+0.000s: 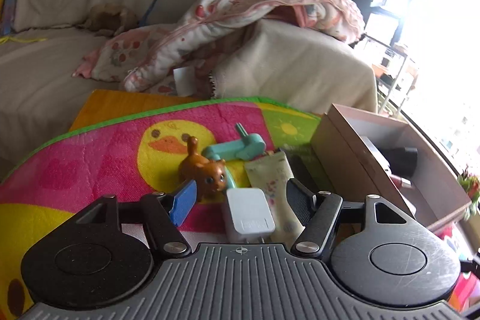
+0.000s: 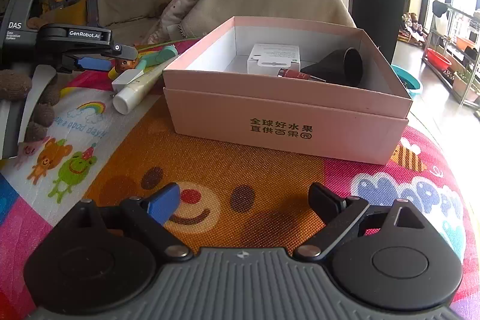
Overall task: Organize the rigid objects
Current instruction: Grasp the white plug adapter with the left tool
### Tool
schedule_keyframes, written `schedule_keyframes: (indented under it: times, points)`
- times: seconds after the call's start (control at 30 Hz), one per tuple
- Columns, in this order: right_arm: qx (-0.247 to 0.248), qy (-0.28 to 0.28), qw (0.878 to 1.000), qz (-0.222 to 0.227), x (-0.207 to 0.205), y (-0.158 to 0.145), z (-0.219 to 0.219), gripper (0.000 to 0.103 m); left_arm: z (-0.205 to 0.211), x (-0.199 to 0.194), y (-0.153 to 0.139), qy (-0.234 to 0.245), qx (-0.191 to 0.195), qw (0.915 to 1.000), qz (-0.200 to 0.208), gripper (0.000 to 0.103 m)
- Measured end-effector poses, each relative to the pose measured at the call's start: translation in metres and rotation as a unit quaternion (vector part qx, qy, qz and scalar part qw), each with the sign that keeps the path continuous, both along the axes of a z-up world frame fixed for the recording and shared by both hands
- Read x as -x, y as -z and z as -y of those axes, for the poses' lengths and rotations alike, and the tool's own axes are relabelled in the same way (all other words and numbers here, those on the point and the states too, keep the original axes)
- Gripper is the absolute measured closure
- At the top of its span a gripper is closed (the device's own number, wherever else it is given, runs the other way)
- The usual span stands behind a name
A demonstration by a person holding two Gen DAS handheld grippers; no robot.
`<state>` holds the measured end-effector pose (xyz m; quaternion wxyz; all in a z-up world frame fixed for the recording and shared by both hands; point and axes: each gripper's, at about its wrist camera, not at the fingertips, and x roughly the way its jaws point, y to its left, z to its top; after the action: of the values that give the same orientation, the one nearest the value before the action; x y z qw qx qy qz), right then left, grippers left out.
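Note:
My left gripper [image 1: 240, 194] is open, its fingers either side of a white charger plug [image 1: 249, 215] on the play mat. A brown toy cat [image 1: 207, 170], a teal toy [image 1: 237, 147] and a cream tube [image 1: 277, 185] lie just beyond it. In the right wrist view the left gripper [image 2: 99, 57] hovers over the same pile: charger [image 2: 127, 78], tube [image 2: 135, 90]. My right gripper [image 2: 244, 201] is open and empty, low over the mat before the pink box [image 2: 288, 116], which holds a white carton [image 2: 274, 57], a black cone [image 2: 339, 65] and a red tube [image 2: 297, 74].
The colourful play mat [image 2: 240, 170] covers the surface. A beige sofa [image 1: 60, 56] with a pink blanket [image 1: 240, 8] stands behind. The pink box [image 1: 339, 152] is right of the pile. Metal shelves [image 2: 453, 50] and a teal basin [image 2: 408, 80] stand at the far right.

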<state>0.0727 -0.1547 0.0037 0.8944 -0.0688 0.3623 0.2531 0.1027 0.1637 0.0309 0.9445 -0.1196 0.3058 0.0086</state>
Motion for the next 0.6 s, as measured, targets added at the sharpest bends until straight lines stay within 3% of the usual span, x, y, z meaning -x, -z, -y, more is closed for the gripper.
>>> schedule_keyframes:
  times: [0.13,0.2,0.23,0.47,0.6]
  points:
    - [0.014,-0.004,1.0,-0.003,0.0,0.001,-0.005,0.006,0.021,0.003,0.001,0.036,-0.037,0.9987,0.0,0.032]
    - [0.015,-0.009,1.0,-0.009,-0.002,0.001,-0.006,0.002,0.027,-0.003,0.005,0.038,-0.051,0.9979,-0.009,0.041]
    - [0.016,-0.013,1.0,-0.013,-0.003,0.001,-0.007,0.0,0.028,-0.005,0.007,0.033,-0.056,0.9979,-0.009,0.041]
    - [0.019,-0.013,1.0,-0.019,-0.004,0.0,-0.008,0.0,0.017,-0.011,0.011,0.008,-0.04,0.9991,-0.013,0.04]
    - [0.018,-0.014,1.0,-0.013,-0.002,0.0,-0.008,0.0,0.011,-0.011,0.012,-0.007,-0.05,0.9984,-0.027,0.044]
